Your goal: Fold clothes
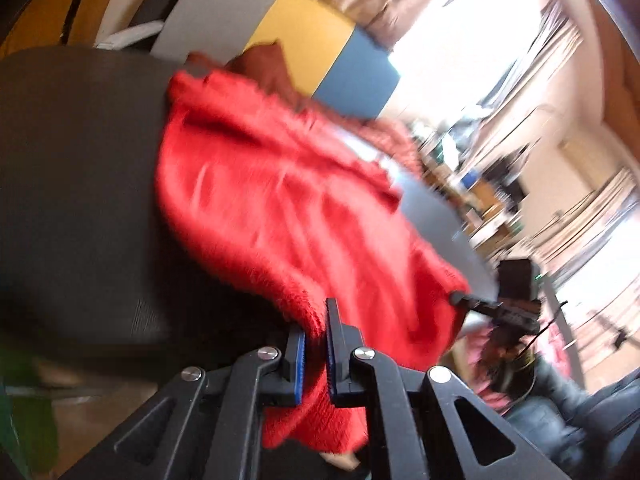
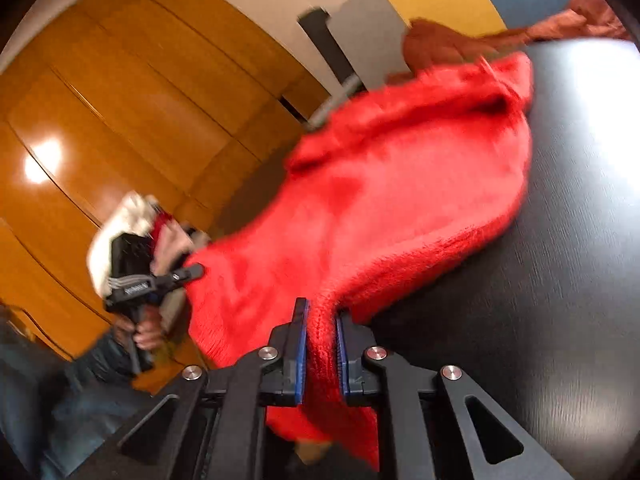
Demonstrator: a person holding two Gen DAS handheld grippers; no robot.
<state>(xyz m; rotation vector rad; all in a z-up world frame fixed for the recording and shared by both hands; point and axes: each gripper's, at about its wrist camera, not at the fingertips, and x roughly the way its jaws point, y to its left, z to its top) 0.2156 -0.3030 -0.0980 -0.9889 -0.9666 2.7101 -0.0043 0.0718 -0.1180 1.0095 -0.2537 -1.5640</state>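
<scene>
Status: early stage, first fold not yet made.

The red knitted garment (image 1: 288, 200) lies partly on the dark desk (image 1: 80, 160), its far portion resting on the surface and its near edge raised clear of it. It is loosely spread and wrinkled, and no crisp fold line shows in either view.

The left gripper (image 1: 316, 352) is clamped on the near hem, with red knit pinched between its blue pads (image 1: 299, 364) and a flap hanging below the jaws. The right gripper (image 2: 322, 352) is likewise closed on a bunched strip of the same hem. In the right wrist view the left gripper appears again at the garment's other near corner, held in the person's hand (image 2: 148, 332). The two grips thus hold the near edge at both ends.

A second, darker rust-coloured garment (image 2: 440, 44) sits at the far edge of the desk, unfolded and crumpled.

Assessment: grasping is complete. Remaining work appears to be carrying the held edge over onto the far portion, releasing it, making further folds, and then dealing with the rust-coloured piece. Both views are blurred, so finer detail of the knit's layering cannot be determined.
</scene>
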